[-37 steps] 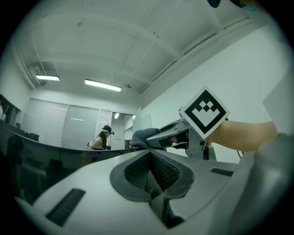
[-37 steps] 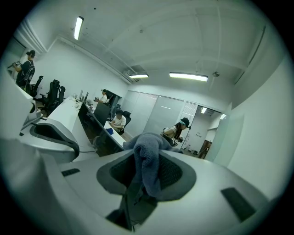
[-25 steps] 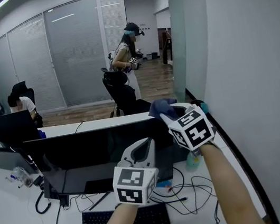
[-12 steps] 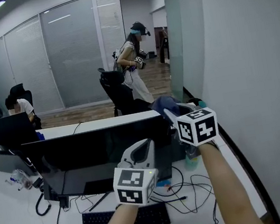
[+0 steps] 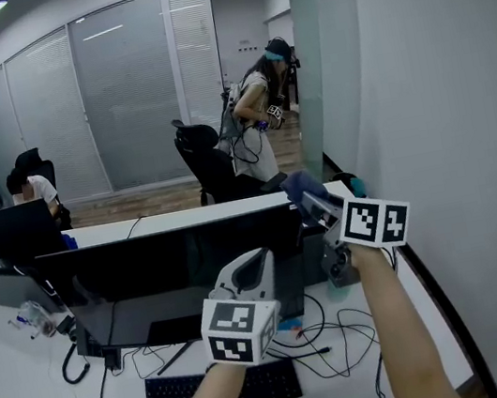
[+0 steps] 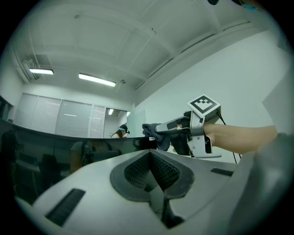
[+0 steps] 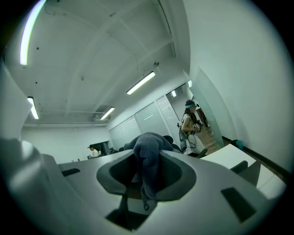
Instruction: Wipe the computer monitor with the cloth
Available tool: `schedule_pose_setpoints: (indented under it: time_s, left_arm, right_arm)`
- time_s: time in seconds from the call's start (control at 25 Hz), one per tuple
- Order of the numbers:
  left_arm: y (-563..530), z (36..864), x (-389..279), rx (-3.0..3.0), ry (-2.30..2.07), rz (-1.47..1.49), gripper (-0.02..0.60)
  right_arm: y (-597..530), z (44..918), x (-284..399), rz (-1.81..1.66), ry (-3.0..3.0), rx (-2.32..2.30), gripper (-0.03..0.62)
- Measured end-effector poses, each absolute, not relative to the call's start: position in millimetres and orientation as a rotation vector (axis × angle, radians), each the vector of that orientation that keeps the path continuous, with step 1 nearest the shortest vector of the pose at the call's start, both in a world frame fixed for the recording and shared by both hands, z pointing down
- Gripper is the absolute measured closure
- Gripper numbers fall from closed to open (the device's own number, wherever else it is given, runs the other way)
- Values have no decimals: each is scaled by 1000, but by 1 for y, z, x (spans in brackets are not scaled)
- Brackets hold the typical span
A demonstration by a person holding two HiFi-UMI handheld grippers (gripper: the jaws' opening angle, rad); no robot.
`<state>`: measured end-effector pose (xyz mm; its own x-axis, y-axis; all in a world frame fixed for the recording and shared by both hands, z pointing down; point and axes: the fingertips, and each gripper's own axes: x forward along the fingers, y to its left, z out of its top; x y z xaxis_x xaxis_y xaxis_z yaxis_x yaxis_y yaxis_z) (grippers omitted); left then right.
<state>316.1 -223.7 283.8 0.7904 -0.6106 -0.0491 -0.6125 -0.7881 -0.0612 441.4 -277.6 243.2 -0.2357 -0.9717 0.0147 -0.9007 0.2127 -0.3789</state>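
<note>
between right tool (image 5: 307, 198) jaws, bunched blue-grey cloth (image 7: 149, 153), dark monitor (image 5: 173, 254)

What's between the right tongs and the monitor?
The blue cloth, clamped in the right tongs, sits at the monitor's upper right corner; the head view shows it.

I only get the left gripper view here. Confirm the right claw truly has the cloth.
Observer: The right gripper view shows the right claw shut on the dark blue cloth.
Operator: Place it against the monitor.
Observer: In the head view it is at the monitor's top right corner, cloth bunched just above the edge.
Operator: Now the left claw's spot.
Observer: The head view has the left claw in front of the monitor's lower right part, pointing up.
</note>
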Motion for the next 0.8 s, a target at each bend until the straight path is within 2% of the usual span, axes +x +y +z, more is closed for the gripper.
schedule_pose_setpoints:
  time_s: [0.8]
  left_arm:
    - [-222, 300, 318, -2941, 985, 32, 575]
  right_arm:
    - [-267, 290, 448, -725, 2044, -1509, 471]
